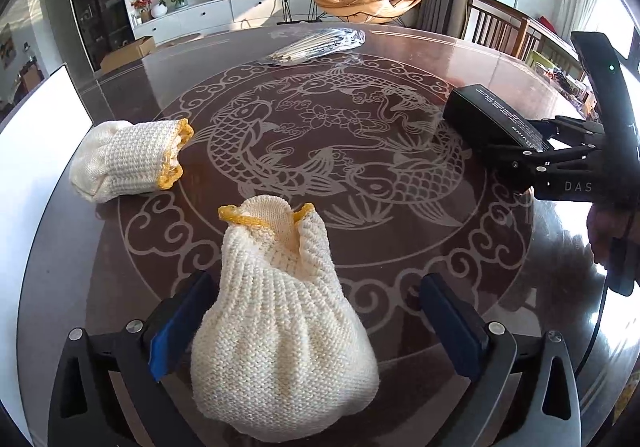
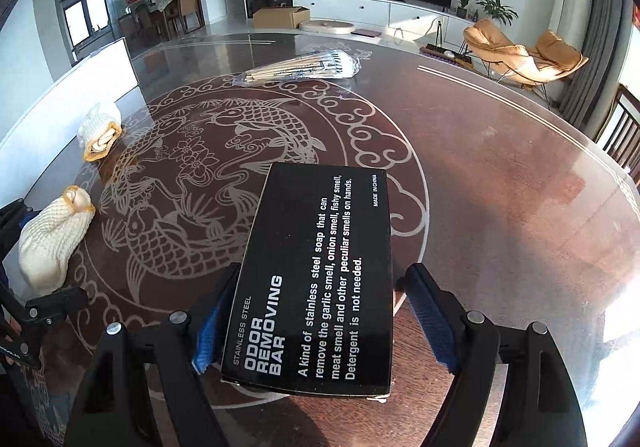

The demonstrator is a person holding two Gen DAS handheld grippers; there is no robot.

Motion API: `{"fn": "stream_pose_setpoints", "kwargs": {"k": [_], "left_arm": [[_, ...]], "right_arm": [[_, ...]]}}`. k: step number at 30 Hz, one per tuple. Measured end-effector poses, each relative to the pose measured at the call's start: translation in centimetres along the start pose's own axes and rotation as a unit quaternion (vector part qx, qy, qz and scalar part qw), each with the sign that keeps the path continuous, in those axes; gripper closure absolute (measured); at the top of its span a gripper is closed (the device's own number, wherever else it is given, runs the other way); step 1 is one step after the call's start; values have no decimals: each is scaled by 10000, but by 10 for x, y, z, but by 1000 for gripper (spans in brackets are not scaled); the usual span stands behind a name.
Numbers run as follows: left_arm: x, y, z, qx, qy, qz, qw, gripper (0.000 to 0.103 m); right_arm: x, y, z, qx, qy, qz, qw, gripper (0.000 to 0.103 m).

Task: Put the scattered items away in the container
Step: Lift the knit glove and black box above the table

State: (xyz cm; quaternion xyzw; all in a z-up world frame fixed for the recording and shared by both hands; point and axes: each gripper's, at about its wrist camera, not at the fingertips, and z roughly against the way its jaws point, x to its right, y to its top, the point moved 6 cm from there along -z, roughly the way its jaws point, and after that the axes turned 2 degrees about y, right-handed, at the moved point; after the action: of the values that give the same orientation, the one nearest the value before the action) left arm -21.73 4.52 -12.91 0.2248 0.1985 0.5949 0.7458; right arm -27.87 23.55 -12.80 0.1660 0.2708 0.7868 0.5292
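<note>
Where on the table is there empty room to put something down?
The table's bare right side, beyond the black box, is widest. The fish pattern's middle is free too. It is crowded on the left, by the two knitted gloves and white container.

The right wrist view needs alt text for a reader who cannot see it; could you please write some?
A black box labelled as an odor removing bar lies on a dark round table between the open fingers of the right tool. Two cream knitted gloves lie to the left, and a wrapped bundle of chopsticks lies farther back.
</note>
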Motion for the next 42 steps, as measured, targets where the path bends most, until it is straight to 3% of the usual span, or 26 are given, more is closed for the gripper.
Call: {"fn": "stream_pose_setpoints", "kwargs": {"k": [32, 35, 36, 37, 38, 40, 42], "left_arm": [[0, -3, 3, 23, 73, 58, 10000, 0], [-1, -2, 1, -85, -2, 14, 10000, 0], [-2, -2, 2, -54, 26, 24, 10000, 8], [-4, -1, 7, 71, 23, 64, 10000, 38], [-8, -2, 12, 122, 25, 132, 9998, 50], [-14, -9, 21, 87, -359, 409, 9985, 56], [-21, -18, 37, 190, -410, 556, 9974, 56]], "right_arm": [[0, 0, -1, 4, 11, 0, 10000, 21], [2, -2, 2, 49, -142, -130, 9998, 30], [2, -3, 6, 103, -187, -223, 9995, 44], [3, -7, 9, 80, -283, -342, 9990, 44], [2, -12, 13, 86, -310, -460, 9984, 44], [-3, -25, 26, 121, -288, -643, 9974, 45], [-11, -42, 44, 206, -179, -831, 9962, 45]]}}
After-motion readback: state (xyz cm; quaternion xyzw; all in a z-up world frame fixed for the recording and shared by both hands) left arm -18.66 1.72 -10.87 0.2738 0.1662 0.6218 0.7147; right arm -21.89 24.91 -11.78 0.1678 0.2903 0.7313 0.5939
